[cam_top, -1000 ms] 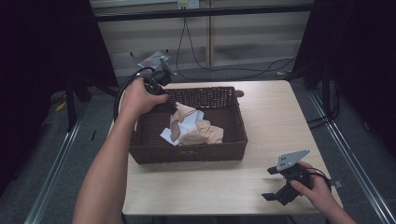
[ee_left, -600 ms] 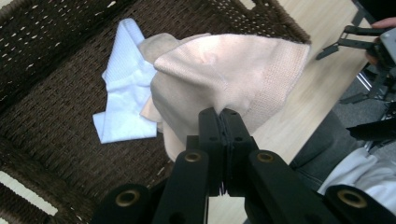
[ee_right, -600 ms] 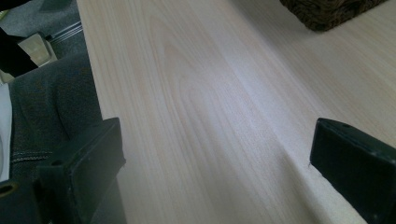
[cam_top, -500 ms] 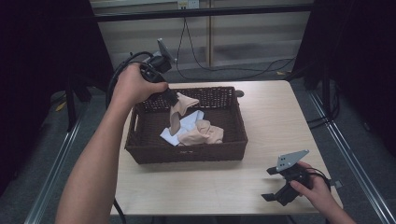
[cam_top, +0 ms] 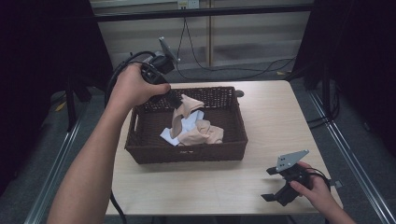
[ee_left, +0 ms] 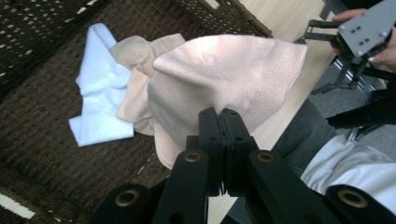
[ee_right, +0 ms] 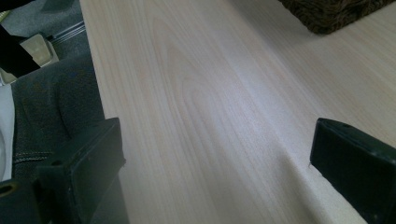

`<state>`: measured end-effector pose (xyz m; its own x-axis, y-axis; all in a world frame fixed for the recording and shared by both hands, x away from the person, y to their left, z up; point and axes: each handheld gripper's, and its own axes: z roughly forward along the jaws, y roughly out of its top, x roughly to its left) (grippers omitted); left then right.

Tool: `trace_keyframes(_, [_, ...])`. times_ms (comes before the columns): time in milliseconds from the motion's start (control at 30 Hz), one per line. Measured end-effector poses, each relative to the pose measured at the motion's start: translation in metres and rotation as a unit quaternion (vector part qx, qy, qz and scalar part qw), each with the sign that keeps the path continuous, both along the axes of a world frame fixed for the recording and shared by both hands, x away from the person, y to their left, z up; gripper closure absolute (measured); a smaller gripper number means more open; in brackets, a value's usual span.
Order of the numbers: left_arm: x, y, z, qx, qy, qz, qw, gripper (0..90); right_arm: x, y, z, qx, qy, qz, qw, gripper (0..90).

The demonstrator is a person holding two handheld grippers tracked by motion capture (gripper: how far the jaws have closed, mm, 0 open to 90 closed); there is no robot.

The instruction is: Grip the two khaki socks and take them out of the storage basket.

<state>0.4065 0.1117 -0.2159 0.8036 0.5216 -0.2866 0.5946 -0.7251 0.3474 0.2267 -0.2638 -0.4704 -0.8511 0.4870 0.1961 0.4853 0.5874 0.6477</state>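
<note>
A dark wicker basket (cam_top: 187, 154) stands mid-table and holds a peach sock (cam_top: 204, 134) and a white cloth (cam_top: 190, 125). My left gripper (cam_top: 176, 101) hangs over the basket's back left, shut on another peach sock (cam_top: 185, 111) that dangles from it into the basket. In the left gripper view the jaws are pressed together (ee_left: 219, 116) on that peach sock (ee_left: 224, 74), above the white cloth (ee_left: 95, 100) and the other sock (ee_left: 135, 70) on the basket floor (ee_left: 42, 93). My right gripper (cam_top: 274, 184) rests at the table's front right, open, over bare wood (ee_right: 210, 102).
The light wooden table (cam_top: 271, 116) has free room right of the basket and along the front edge. The basket corner (ee_right: 331, 14) lies far ahead of the right gripper. Cables (cam_top: 219, 70) run on the floor behind the table.
My left gripper has risen and moved back over the basket's rear rim, lifting the peach sock higher out of the pile. The right gripper has stayed put.
</note>
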Motion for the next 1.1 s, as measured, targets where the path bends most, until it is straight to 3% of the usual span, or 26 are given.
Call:
trace_keyframes(367, [-0.016,-0.004,-0.002,0.001,0.008,-0.027,0.9996,88.6,0.0,0.0,0.0,0.001,0.0,0.001,1.0,2.2])
trace_keyframes(533, [-0.026,-0.008,-0.004,-0.005,-0.001,-0.042,0.9991,88.5,0.0,0.0,0.0,0.001,-0.001,-0.001,1.0,2.2])
trace_keyframes(800, [-0.048,-0.022,-0.03,-0.002,-0.004,-0.08,0.9968,88.3,-0.001,0.001,0.0,0.001,-0.002,0.0,1.0,2.2])
trace_keyframes(1100, [-0.059,-0.031,-0.05,-0.004,-0.002,-0.097,0.9953,84.7,-0.001,0.001,0.0,0.002,-0.003,0.001,1.0,2.2])
